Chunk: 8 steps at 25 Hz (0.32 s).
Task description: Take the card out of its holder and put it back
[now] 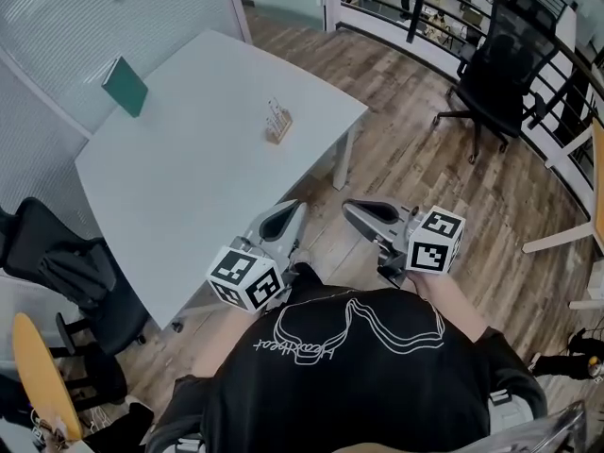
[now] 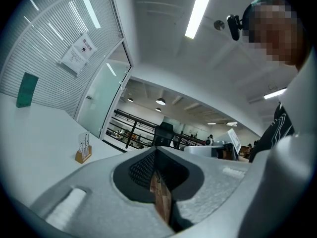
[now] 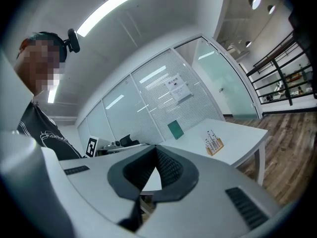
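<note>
Head view, with both gripper views. A person in a black printed shirt (image 1: 349, 385) stands at the near corner of a white worktop (image 1: 189, 177) and holds both tools close to the body, above the wooden floor (image 1: 415, 159).

The left gripper (image 1: 291, 208) points towards the worktop edge. In its own view its jaws (image 2: 156, 152) are pressed together at the tips with nothing between them, and only floor shows through the gap behind the pads. The right gripper (image 1: 352, 207) is just beside it. Its jaws (image 3: 156, 150) likewise meet at the tips and pinch nothing.

The card (image 1: 276, 110) stands upright in its small wooden holder (image 1: 278, 132) near the far right edge of the worktop, well apart from both grippers. Both gripper views show the card still seated in the holder. A green book (image 1: 125, 85) lies at the far left corner. A black office chair (image 1: 495, 74) stands on the floor beyond the worktop, to the right.
</note>
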Tool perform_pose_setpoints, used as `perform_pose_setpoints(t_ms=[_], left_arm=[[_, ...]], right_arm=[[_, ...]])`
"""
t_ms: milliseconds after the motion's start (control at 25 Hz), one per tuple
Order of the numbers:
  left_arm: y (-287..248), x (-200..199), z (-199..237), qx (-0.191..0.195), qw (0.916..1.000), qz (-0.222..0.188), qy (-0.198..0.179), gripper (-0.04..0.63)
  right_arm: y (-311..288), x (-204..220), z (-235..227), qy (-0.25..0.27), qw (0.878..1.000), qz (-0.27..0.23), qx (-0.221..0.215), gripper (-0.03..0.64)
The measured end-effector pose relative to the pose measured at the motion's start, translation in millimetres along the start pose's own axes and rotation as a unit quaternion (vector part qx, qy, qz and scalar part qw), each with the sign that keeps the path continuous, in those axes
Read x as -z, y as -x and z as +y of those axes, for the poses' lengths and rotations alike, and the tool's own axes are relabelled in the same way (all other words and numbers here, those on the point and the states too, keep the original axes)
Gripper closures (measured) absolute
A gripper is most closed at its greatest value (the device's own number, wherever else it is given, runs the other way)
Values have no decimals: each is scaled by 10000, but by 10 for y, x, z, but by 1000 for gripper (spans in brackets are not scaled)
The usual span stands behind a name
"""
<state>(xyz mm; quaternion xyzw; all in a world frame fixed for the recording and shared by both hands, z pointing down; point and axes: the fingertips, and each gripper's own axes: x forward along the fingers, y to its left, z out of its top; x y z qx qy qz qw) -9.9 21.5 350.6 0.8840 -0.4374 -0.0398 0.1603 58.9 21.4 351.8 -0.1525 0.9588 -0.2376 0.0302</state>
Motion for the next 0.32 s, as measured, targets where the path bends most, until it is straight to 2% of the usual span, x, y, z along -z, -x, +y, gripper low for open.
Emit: perform_pose_setpoints(t_ms=[320], left_arm=[[-28,-33,-56,65,9999,32,-130,581]], right_arm=[[-7,-11,25,41,10000,27,30,611]])
